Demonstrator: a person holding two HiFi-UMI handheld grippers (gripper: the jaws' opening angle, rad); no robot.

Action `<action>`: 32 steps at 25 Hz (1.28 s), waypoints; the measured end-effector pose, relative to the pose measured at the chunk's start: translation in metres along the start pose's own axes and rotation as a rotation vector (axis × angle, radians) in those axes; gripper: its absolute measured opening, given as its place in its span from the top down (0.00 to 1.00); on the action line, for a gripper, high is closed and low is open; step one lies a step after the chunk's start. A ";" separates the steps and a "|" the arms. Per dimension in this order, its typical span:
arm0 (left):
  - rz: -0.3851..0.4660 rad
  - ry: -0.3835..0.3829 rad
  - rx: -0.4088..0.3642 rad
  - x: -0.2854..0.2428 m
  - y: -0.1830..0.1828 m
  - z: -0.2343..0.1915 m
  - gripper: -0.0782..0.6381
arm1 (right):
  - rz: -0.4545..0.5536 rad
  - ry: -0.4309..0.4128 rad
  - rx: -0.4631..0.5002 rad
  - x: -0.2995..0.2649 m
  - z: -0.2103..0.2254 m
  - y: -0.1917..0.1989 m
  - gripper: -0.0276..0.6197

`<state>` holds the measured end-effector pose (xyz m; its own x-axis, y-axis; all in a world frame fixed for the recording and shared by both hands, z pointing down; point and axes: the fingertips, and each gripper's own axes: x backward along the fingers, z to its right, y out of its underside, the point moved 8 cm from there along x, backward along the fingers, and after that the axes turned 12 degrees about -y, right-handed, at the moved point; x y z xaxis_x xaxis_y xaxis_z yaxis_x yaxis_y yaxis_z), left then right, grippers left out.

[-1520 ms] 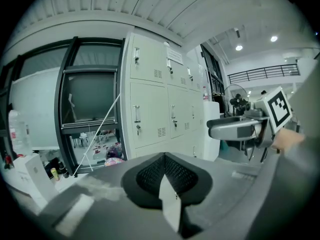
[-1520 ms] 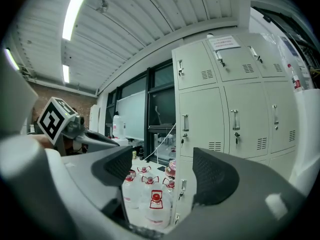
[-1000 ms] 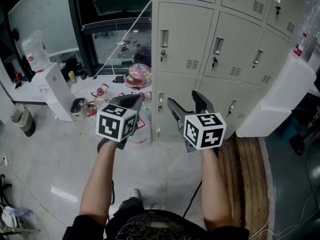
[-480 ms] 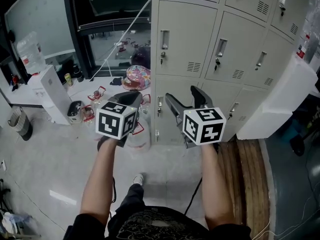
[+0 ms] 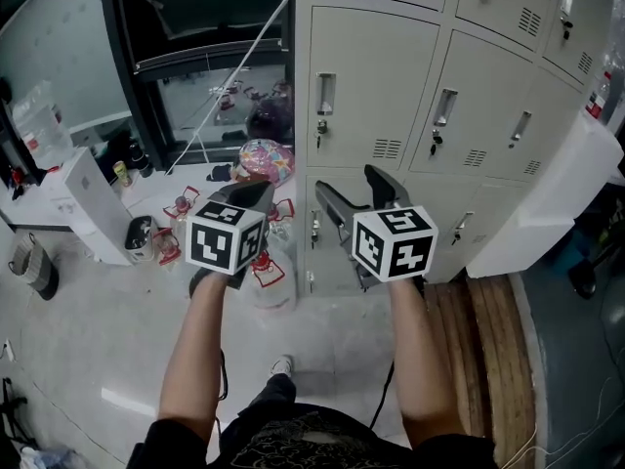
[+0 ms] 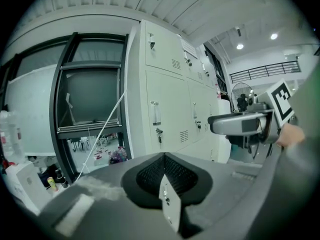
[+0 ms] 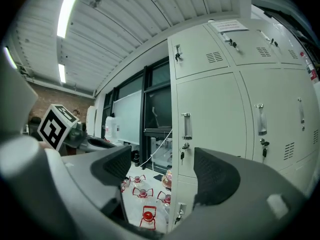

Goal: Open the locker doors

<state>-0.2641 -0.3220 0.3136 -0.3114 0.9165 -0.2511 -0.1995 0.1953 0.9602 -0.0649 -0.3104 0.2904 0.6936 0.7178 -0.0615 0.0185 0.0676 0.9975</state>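
Note:
The cream metal lockers (image 5: 430, 96) fill the upper right of the head view, all doors closed. The nearest door (image 5: 366, 86) has a vertical handle (image 5: 325, 94) with a key below it. My left gripper (image 5: 256, 195) is shut with nothing in it, held in the air left of the lockers. My right gripper (image 5: 354, 191) is open and empty, short of the lower door (image 5: 337, 237). The left gripper view shows the shut pads (image 6: 164, 159) and the lockers (image 6: 165, 114) ahead. The right gripper (image 7: 167, 169) faces a door handle (image 7: 186, 126) at a distance.
Water bottles with red handles (image 5: 264, 262) stand on the floor left of the lockers. A white box (image 5: 93, 203) and a bin (image 5: 34, 262) lie further left. A big white slab (image 5: 547, 213) leans on the lockers at right, over wooden planks (image 5: 479, 330).
The view has moved closer to the lockers, which now look larger. Both grippers keep their states; the right one has drifted slightly left. A foot has stepped forward.

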 end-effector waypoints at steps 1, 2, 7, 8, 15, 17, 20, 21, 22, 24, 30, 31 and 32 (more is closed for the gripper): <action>0.000 0.003 0.002 -0.007 -0.002 -0.007 0.89 | -0.003 0.000 0.001 -0.009 0.002 -0.002 0.37; 0.001 0.006 0.004 -0.013 -0.004 -0.014 0.89 | -0.004 0.000 0.003 -0.019 0.004 -0.004 0.37; 0.001 0.038 0.007 -0.047 -0.012 -0.040 0.89 | -0.012 0.014 -0.001 -0.061 0.017 -0.011 0.37; -0.001 0.046 0.007 -0.055 -0.012 -0.045 0.89 | -0.014 0.018 -0.002 -0.069 0.020 -0.012 0.37; 0.005 0.100 0.002 -0.101 -0.025 -0.076 0.89 | -0.017 0.045 -0.004 -0.118 0.042 -0.022 0.37; 0.012 0.116 -0.003 -0.112 -0.030 -0.083 0.89 | -0.011 0.047 -0.008 -0.131 0.048 -0.026 0.37; 0.019 0.141 -0.009 -0.128 -0.034 -0.092 0.89 | -0.008 0.068 -0.003 -0.146 0.058 -0.030 0.37; 0.019 0.150 -0.010 -0.134 -0.034 -0.095 0.89 | -0.008 0.078 0.000 -0.150 0.061 -0.032 0.37; 0.018 0.157 -0.010 -0.139 -0.034 -0.098 0.89 | -0.008 0.085 0.001 -0.154 0.063 -0.033 0.37; 0.016 0.170 -0.009 -0.148 -0.034 -0.103 0.89 | -0.007 0.091 0.000 -0.162 0.068 -0.035 0.37; 0.017 0.208 -0.018 -0.168 -0.035 -0.111 0.89 | -0.019 0.097 -0.002 -0.183 0.080 -0.036 0.37; 0.017 0.210 -0.019 -0.170 -0.036 -0.113 0.89 | -0.018 0.094 -0.002 -0.186 0.081 -0.037 0.37; 0.017 0.212 -0.019 -0.173 -0.036 -0.114 0.89 | -0.017 0.092 -0.001 -0.189 0.082 -0.037 0.37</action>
<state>-0.3093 -0.5271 0.3088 -0.5031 0.8252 -0.2568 -0.2095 0.1718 0.9626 -0.1375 -0.5052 0.2678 0.6242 0.7770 -0.0815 0.0294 0.0809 0.9963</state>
